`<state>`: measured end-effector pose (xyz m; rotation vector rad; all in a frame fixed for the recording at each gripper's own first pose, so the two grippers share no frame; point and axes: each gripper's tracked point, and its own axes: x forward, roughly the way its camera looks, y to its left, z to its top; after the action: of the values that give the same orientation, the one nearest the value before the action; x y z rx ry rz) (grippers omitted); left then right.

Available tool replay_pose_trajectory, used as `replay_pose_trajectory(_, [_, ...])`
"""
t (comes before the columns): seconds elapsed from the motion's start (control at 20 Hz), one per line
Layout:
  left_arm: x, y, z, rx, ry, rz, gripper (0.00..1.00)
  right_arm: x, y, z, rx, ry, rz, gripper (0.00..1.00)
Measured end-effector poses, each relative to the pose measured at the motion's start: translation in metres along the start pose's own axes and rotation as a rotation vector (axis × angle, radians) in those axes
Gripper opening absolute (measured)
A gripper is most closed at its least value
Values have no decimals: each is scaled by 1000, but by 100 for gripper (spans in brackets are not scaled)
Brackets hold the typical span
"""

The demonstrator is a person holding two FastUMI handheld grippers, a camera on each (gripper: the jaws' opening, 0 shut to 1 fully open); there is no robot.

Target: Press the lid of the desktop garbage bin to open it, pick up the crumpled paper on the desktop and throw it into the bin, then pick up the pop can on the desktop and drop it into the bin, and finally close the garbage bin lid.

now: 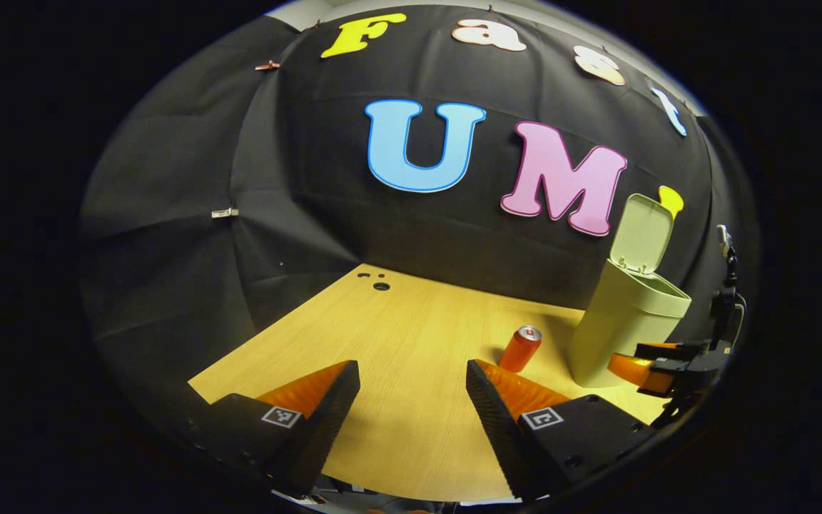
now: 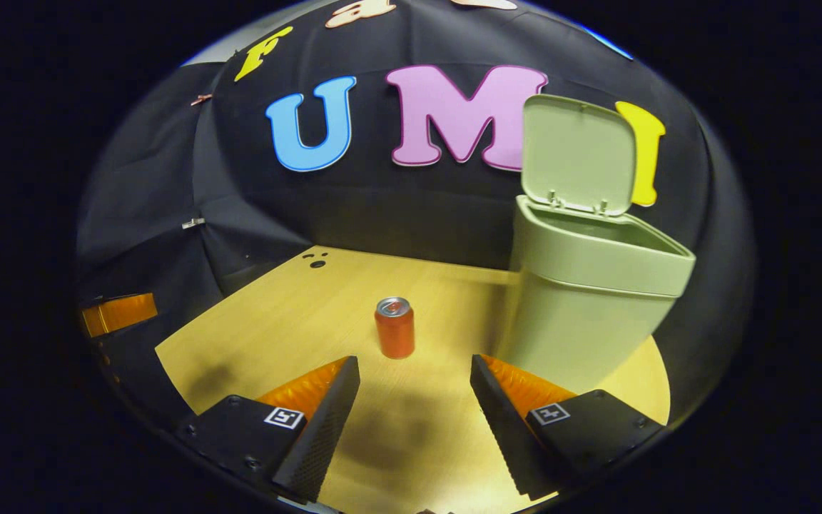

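Worktop [image 2: 275, 335]: pale wood-grain surface, with small dark holes [image 2: 317, 263] near its far edge.

Garbage bin [image 2: 582, 314]: pale green, standing upright toward the far right of the worktop. Lid [image 2: 576, 155] raised and hinged back at the bin's rear edge, mouth open. Inside cannot be seen from either view.

Pop can [image 2: 394, 328]: orange with a silver top, upright on the worktop, left of the bin and apart from it. In the left gripper view the pop can [image 1: 521, 348] stands just beside the bin [image 1: 621, 321], whose lid [image 1: 641, 234] stands up.

Right gripper [image 2: 414, 407]: fingers spread wide with nothing between them, hovering over the near part of the worktop, the can ahead and between the two fingers' lines.

Left gripper [image 1: 412, 410]: fingers likewise spread wide and empty, above the near edge of the worktop. The right gripper [image 1: 657, 368] appears at the right of this view, close to the bin's base.
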<state>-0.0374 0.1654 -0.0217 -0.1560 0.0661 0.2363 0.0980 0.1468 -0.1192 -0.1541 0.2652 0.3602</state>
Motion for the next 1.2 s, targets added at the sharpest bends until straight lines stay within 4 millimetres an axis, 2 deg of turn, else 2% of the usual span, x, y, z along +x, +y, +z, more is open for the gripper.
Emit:
replay_pose_trajectory(0.2, [10, -1, -2, 0, 28, 32, 96, 51, 14, -8, -8, 49, 53, 98])
replay_pose_trajectory(0.4, [15, 7, -13, -23, 70, 90, 96, 95, 22, -21, -11, 102, 76, 99])
replay_pose_trajectory(0.7, [15, 16, -36, -47, 152, 157, 96, 158, 14, -39, 21, 157, 35, 98])
replay_pose_trajectory(0.95, [21, 21, -39, -43, 189, 207, 96, 197, 13, -57, 19, 183, 28, 99])
replay_pose_trajectory(1.2, [28, 24, -45, -93, 214, 240, 96, 220, 18, -61, 21, 183, 32, 99])
